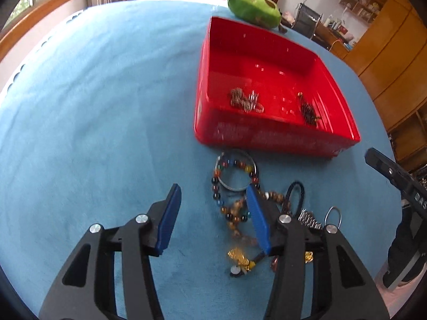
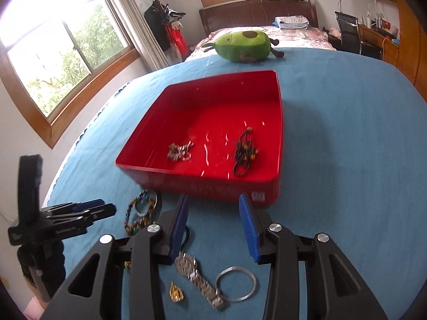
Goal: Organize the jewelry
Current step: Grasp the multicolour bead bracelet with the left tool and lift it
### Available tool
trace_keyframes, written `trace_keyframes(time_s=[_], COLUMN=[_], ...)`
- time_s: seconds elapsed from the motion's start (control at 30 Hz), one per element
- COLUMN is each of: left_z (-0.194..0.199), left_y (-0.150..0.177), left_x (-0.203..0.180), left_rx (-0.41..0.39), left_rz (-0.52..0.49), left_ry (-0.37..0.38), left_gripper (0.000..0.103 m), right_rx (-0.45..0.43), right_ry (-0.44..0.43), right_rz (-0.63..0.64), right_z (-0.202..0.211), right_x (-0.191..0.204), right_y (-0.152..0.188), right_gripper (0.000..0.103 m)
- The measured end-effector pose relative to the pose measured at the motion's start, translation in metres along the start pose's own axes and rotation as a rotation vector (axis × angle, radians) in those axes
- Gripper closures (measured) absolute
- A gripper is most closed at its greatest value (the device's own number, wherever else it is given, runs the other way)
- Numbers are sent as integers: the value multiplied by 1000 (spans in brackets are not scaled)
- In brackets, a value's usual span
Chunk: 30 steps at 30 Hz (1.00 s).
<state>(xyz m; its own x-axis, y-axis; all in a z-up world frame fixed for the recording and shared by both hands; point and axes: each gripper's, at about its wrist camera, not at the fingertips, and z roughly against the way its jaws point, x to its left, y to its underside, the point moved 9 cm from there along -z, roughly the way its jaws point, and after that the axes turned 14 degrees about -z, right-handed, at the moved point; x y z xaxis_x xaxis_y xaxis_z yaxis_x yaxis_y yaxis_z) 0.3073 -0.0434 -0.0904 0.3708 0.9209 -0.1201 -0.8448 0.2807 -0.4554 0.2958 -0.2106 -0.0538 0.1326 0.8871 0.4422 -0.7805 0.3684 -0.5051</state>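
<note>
A red tray (image 1: 277, 138) (image 2: 280, 133) sits on the blue cloth and holds a silver chain (image 1: 245, 101) (image 2: 180, 152) and a dark beaded piece (image 1: 308, 110) (image 2: 244, 152). In front of it lie loose pieces: a colourful bead bracelet (image 1: 234, 165) (image 2: 141, 213), brown beads (image 1: 236, 213), a black cord loop (image 1: 295, 194), gold pendants (image 1: 240, 258) (image 2: 176, 292), a watch (image 2: 197, 274) and a silver bangle (image 2: 236, 284). My left gripper (image 1: 213, 194) (image 2: 104, 206) hovers open over the beads, gripping nothing. My right gripper (image 2: 213, 205) is open above the cloth near the tray's front wall.
A green avocado plush (image 1: 253, 8) (image 2: 240, 45) lies beyond the tray. The blue cloth (image 1: 93, 106) stretches wide to the left. A bed, a window, a desk and wooden cabinets surround the surface. A dark sleeve (image 1: 403, 245) shows at the right edge.
</note>
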Motion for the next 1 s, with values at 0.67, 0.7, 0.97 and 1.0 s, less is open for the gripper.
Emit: trace_keyframes(time_s=[0.67, 0.7, 0.97, 1.0], left_z=[-38, -37, 3, 9], left_y=[10, 11, 6, 6], left_x=[-14, -15, -13, -12], left_rx=[49, 45, -75, -91], left_rz=[5, 6, 8, 7], left_ry=[115, 114, 134, 137], left_gripper=[95, 96, 97, 97], right_rx=[63, 65, 67, 67], right_ry=[16, 17, 13, 12], right_rz=[4, 6, 19, 22], right_z=[-15, -16, -15, -15], right_x=[-10, -10, -6, -5], right_y=[33, 33, 37, 37], right_gripper=[63, 63, 63, 63])
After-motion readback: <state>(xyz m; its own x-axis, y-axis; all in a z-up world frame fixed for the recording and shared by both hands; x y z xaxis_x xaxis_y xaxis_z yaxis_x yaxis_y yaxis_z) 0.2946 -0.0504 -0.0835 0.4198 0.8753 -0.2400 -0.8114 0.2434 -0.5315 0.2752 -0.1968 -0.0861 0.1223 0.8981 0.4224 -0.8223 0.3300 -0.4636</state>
